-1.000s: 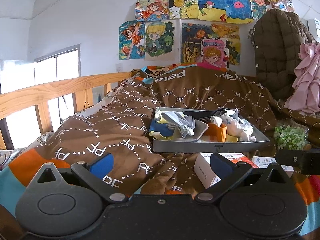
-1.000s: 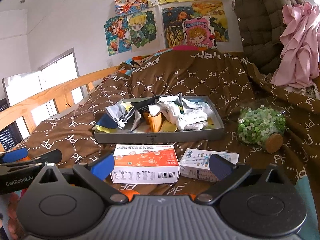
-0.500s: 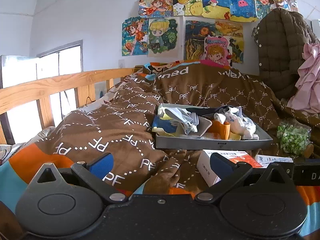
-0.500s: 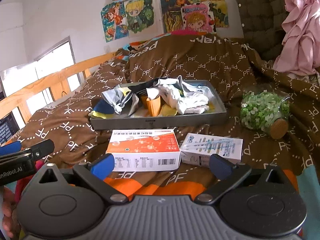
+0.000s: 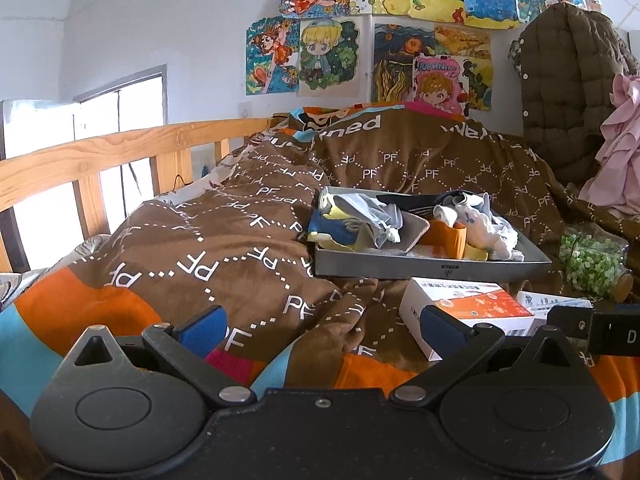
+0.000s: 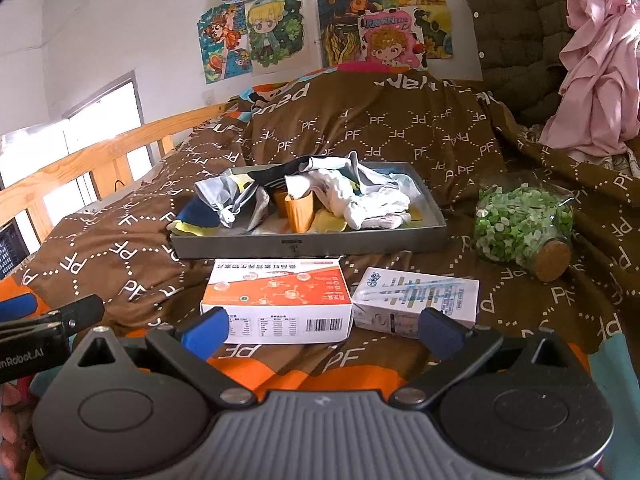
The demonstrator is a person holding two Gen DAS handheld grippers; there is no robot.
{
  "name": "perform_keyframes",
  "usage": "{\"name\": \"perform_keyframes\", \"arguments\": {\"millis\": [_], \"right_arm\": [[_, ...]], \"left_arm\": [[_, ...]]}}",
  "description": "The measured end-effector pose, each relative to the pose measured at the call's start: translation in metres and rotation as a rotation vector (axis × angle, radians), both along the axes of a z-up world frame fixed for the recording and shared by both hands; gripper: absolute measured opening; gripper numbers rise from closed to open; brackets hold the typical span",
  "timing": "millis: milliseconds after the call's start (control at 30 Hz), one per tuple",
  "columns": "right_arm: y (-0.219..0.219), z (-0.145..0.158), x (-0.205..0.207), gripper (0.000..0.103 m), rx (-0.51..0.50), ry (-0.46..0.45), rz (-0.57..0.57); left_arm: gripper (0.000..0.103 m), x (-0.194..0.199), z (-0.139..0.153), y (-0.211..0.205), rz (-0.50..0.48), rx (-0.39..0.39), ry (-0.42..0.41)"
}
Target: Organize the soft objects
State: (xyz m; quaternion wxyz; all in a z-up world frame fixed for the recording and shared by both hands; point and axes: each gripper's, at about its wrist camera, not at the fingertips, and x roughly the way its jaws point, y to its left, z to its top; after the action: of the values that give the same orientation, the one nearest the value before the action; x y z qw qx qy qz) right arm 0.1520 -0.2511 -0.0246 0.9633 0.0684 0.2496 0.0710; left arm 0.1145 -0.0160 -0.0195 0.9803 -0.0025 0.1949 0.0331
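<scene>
Right wrist view, read from left to right: the left tongs (image 6: 24, 316) enter at the left edge, low over the brown patterned bed cover (image 6: 120, 248); how far their jaws stand apart cannot be told here. In the left wrist view the left tongs (image 5: 320, 330) are spread wide with nothing between the blue pads (image 5: 204, 326).

Next is the shallow grey rectangular tray (image 6: 312, 242), which rests flat on the bed cover. It holds the task's soft objects as a loose, crumpled heap: a grey-blue cloth bundle (image 6: 224, 196) over a navy and yellow piece (image 6: 196, 216), an orange fabric piece (image 6: 300, 210) standing at the centre, and white socks (image 6: 372, 204) to the right. The pieces overlap and none is folded flat, so the heap fits either a collected pile or one awaiting sorting.

In front of the tray lie an orange and white cardboard box (image 6: 280, 300) and, just beside it, a white and blue cardboard box (image 6: 416, 300). Both are rigid and lie outside the tray.

At the right a glass jar of green beads with a cork stopper (image 6: 524, 228) lies on its side, clear of the tray.

The right tongs (image 6: 320, 332) are spread and empty, aimed over the boxes toward the tray.
</scene>
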Motion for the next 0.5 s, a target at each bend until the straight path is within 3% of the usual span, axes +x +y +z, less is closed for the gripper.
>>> {"name": "perform_keyframes", "arguments": {"millis": [500], "right_arm": [[0.0005,0.0001,0.0000,0.103,0.000,0.000,0.001]], "left_arm": [[0.102,-0.0008,-0.0004,-0.0009,0.005,-0.008,-0.005]]}}
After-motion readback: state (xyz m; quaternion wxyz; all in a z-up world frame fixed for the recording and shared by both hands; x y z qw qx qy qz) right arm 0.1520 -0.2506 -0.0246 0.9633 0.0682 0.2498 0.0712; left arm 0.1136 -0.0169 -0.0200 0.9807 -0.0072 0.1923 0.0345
